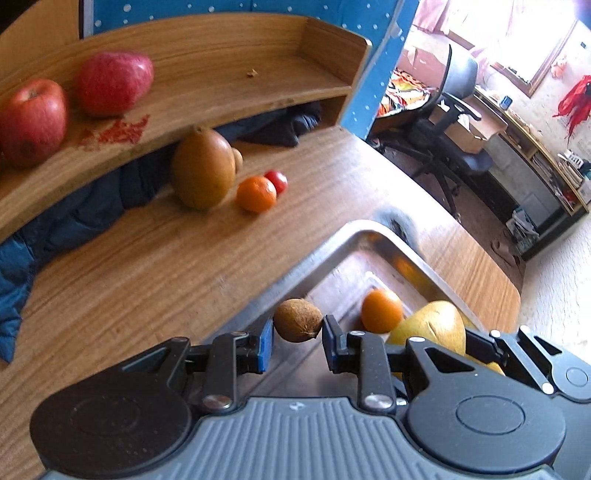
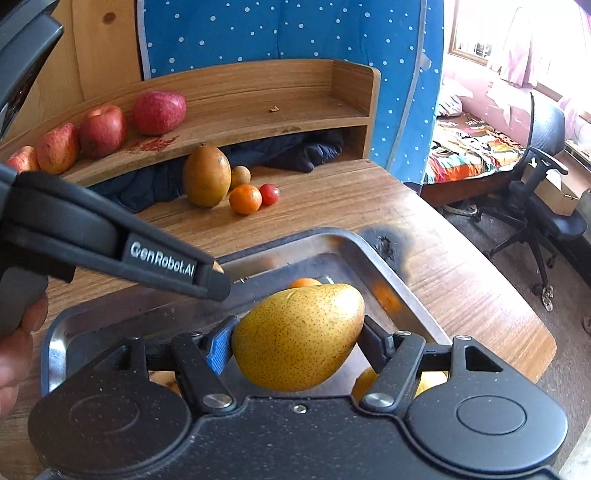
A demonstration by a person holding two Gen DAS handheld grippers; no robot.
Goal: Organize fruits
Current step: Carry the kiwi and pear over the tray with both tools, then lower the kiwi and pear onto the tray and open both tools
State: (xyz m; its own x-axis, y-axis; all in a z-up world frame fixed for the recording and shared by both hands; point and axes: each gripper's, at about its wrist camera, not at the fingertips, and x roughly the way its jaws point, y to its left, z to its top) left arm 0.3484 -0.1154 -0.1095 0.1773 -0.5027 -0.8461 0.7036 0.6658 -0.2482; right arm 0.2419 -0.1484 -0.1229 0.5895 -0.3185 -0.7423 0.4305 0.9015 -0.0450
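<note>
My left gripper [image 1: 297,341] is shut on a small brown kiwi [image 1: 297,320], held above the near rim of a metal tray [image 1: 354,229]. An orange [image 1: 381,310] lies in the tray. Over the tray, my right gripper [image 2: 295,339] is shut on a yellow speckled pear [image 2: 299,336], which also shows in the left wrist view as the pear [image 1: 432,325]. On the table beyond stand a brown pear [image 2: 205,175], an orange [image 2: 245,199], a red tomato [image 2: 269,194] and a small brown fruit [image 2: 240,175]. Several red apples [image 2: 101,129] line the wooden shelf [image 2: 258,122].
A dark blue jacket [image 2: 295,147] is stuffed under the shelf. Blue dotted fabric [image 2: 295,33] hangs behind it. A burn mark [image 2: 384,243] sits by the tray's far corner. The table edge [image 2: 517,295] curves off at the right, with an office chair [image 2: 543,184] past it. A hand [image 2: 14,354] holds the left gripper.
</note>
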